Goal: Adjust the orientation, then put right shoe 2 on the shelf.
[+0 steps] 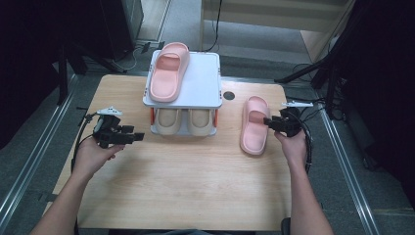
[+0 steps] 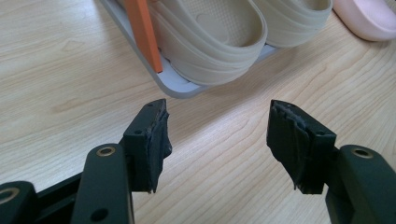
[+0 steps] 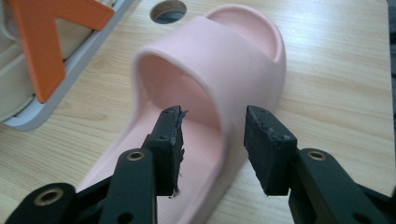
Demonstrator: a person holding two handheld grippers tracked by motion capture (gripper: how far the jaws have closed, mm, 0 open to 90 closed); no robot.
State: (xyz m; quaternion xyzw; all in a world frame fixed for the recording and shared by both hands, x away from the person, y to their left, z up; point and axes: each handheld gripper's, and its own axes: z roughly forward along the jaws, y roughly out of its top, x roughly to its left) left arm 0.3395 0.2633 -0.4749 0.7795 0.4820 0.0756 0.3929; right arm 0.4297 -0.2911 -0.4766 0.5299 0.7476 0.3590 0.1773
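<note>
One pink slipper [image 1: 254,125] lies on the table to the right of a small white two-level rack [image 1: 203,83]. Its pair [image 1: 168,72] rests on the rack's top shelf. My right gripper [image 1: 266,122] is at the table slipper's right side. In the right gripper view its jaws [image 3: 212,140] stand open astride the slipper's [image 3: 219,56] side wall, and the pads do not press on it. My left gripper [image 1: 139,137] hovers left of the rack, open with nothing in it [image 2: 217,140], pointing at the lower shelf.
Two beige slippers [image 1: 169,121] [image 1: 199,121] fill the rack's lower shelf, between orange side supports [image 2: 144,32]. A round cable hole [image 1: 228,95] sits in the tabletop behind the pink slipper. Bare wood spreads across the table's front half.
</note>
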